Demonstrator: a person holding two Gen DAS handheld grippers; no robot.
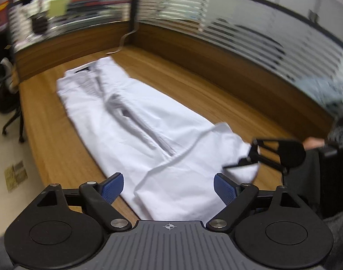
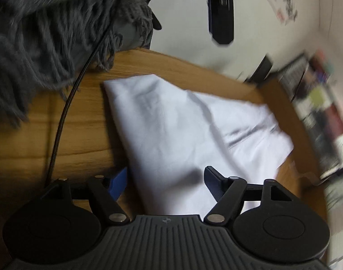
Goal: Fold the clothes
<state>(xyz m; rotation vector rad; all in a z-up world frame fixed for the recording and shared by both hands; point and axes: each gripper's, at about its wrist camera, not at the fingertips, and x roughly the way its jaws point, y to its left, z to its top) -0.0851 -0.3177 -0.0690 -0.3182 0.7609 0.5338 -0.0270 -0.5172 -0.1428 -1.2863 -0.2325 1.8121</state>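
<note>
A: What does the left wrist view show?

B: A white garment [image 1: 135, 121] lies lengthwise on the wooden surface [image 1: 205, 78], its collar end far off, its near hem just ahead of the left gripper [image 1: 169, 187]. The blue fingers [image 1: 113, 187] are spread wide and grip nothing; the hem lies between them, below. A low wooden wall with striped glass panels [image 1: 227, 22] runs round the far edges, and a pale strip [image 1: 124, 40] trails down from the corner. At the left, off the surface, an office chair [image 1: 7, 94] stands on the floor.

A: Anything in the way?

B: The right gripper [image 1: 250, 157] comes in from the right, over the near right corner of the cloth. Whether it pinches that corner cannot be told here; the picture is blurred.

A: And the right wrist view?

B: Here the right gripper [image 2: 167, 182] has its fingers [image 2: 118, 184] apart, the white garment [image 2: 182, 123] lying between them, not clamped. A black cable [image 2: 65, 117] crosses the surface [image 2: 47, 135] at the left, and a grey fringed knit [image 2: 47, 29], on the person, hangs over the top left. Only this view shows those two, along with blurred shelves [image 2: 324, 117] to the right.
</note>
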